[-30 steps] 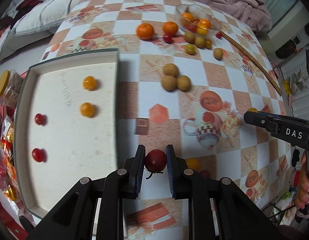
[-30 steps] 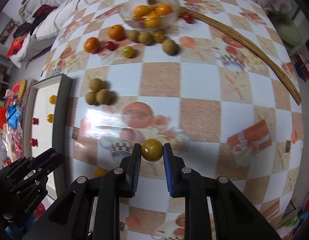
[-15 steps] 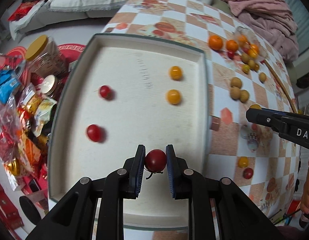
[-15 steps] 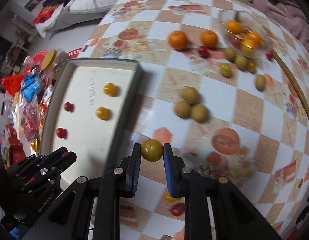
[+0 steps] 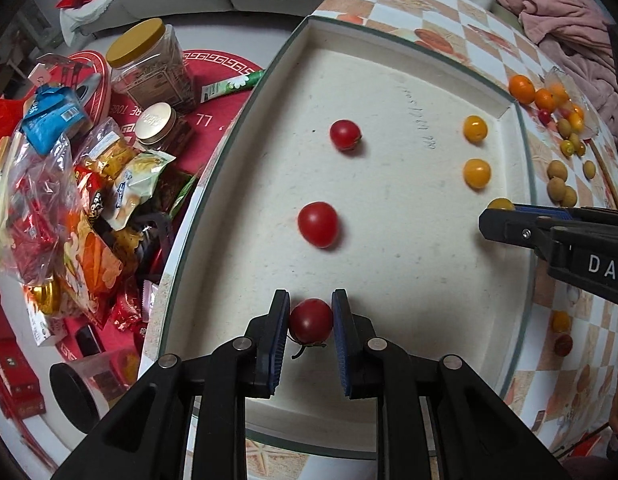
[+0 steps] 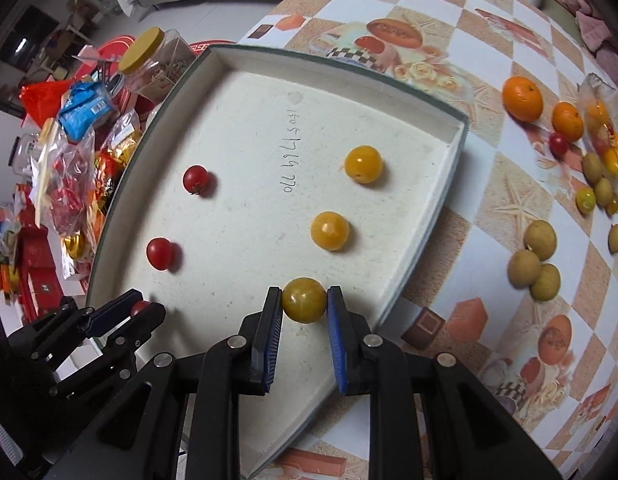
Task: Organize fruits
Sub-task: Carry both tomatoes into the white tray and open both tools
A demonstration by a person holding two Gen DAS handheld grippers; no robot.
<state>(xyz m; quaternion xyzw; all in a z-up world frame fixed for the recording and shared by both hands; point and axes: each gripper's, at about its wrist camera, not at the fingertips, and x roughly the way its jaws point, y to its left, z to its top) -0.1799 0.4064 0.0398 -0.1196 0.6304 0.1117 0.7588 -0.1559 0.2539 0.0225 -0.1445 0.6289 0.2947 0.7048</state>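
A: Start with the left wrist view. What does the left gripper (image 5: pixel 311 326) have?

B: Its blue pads are clamped on a red tomato (image 5: pixel 311 320), with a bit of green stalk hanging under it. It hangs over the near part of the white tray (image 5: pixel 389 280).

A: And in the tray?

B: Two red tomatoes, one in the middle (image 5: pixel 317 224) and one farther off (image 5: pixel 345 135). Two yellow tomatoes (image 5: pixel 475 129) lie in a line near the tray's right wall. The right gripper (image 5: pixel 505 210) reaches in from the right, and a yellow fruit peeps out at its tip.

A: Anything beside the tray?

B: Snack bags (image 5: pixel 89 208) and a jar with a yellow lid (image 5: pixel 149 60) on the left. To the right, on the checked tablecloth (image 5: pixel 449 12), oranges (image 5: pixel 521 89) and small brown fruits (image 5: pixel 561 184).

A: Now the right wrist view.

B: The right gripper (image 6: pixel 305 304) is clamped on a yellow tomato (image 6: pixel 304 300), above the tray (image 6: pixel 237 240) close to its right wall (image 6: pixel 441 208). Two more yellow ones (image 6: pixel 329 230) lie in line beyond it, and two red ones (image 6: pixel 160 253) lie on the left side. The left gripper (image 6: pixel 139 310) shows low on the left with a red fruit between its fingers.

A: Outside the tray?

B: Two oranges (image 6: pixel 522 98), three brown fruits (image 6: pixel 535 260) bunched together, and a clear bowl (image 6: pixel 601 100) at the far right edge.
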